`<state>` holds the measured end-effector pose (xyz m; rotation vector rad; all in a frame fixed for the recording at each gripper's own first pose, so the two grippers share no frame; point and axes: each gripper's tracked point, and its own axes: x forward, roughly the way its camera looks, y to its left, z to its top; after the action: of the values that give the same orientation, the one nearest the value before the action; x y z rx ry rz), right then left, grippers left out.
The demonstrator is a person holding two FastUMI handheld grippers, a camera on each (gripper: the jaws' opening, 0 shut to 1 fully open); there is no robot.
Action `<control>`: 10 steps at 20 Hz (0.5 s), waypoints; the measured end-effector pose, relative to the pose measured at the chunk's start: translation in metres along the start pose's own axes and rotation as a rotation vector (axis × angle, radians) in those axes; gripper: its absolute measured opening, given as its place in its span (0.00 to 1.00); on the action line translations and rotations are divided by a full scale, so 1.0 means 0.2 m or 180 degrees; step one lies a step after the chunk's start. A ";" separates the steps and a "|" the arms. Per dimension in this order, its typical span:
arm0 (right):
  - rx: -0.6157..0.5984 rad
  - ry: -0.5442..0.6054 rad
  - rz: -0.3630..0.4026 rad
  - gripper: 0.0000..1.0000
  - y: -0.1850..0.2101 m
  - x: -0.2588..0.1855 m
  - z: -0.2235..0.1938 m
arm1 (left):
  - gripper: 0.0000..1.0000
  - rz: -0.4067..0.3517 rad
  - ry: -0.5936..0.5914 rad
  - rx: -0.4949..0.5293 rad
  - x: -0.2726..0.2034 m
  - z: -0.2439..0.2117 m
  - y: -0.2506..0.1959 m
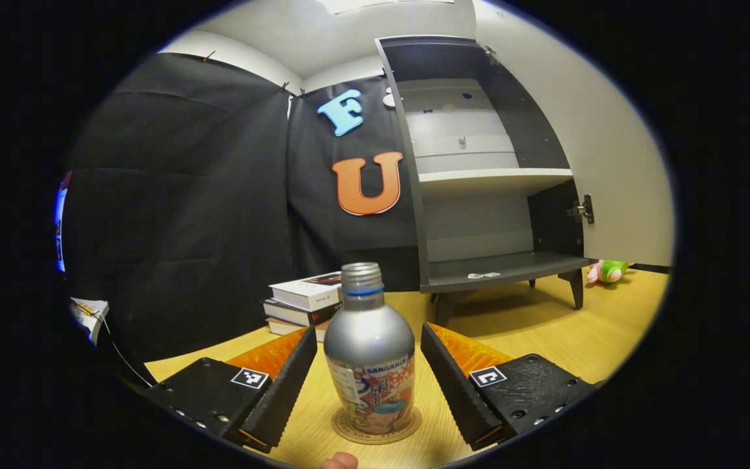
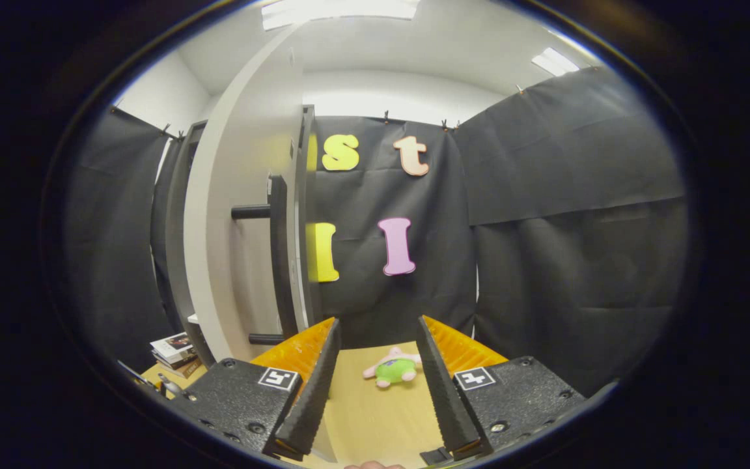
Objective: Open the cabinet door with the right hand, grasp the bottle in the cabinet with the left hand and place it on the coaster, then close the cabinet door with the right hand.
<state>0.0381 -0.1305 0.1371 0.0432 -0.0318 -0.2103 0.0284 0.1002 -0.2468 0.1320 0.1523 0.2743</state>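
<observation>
A silver bottle (image 1: 370, 352) with a printed label stands upright on a round coaster (image 1: 407, 425) on the wooden table. My left gripper (image 1: 368, 335) is open around it, one finger on each side, with a small gap to the bottle on both. The cabinet (image 1: 479, 176) stands beyond with its door (image 1: 609, 163) swung wide to the right; its shelves look bare apart from small scraps on the bottom one. In the right gripper view my right gripper (image 2: 378, 324) is open and holds nothing. The door (image 2: 245, 215) and its dark bar handle (image 2: 277, 254) stand just ahead on its left.
A stack of books (image 1: 306, 299) lies left of the cabinet, behind the bottle, and shows as books (image 2: 176, 352) at the lower left. A green and pink plush toy (image 2: 396, 370) lies on the table ahead of the right gripper, and shows as the toy (image 1: 609, 270) under the open door.
</observation>
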 end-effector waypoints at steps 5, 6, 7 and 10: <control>0.0080 -0.0037 0.0058 0.73 0.00 0.01 -0.01 | 0.96 -0.0176 -0.0029 -0.0114 -0.02 0.17 -0.02; 0.0053 -0.0052 0.0075 0.73 0.00 0.01 -0.01 | 0.96 -0.0230 0.0010 -0.0144 -0.04 0.20 -0.03; 0.0018 -0.0058 0.0083 0.73 0.00 0.01 0.00 | 0.96 -0.0276 0.0041 -0.0146 -0.06 0.23 -0.04; -0.0074 -0.0117 0.0103 0.73 0.00 0.01 0.01 | 0.96 -0.0384 0.0014 -0.0094 -0.10 0.39 -0.07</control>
<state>0.0403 -0.1304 0.1388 0.0156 -0.0665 -0.1790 0.0252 0.0725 -0.1692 0.0925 0.1599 0.1564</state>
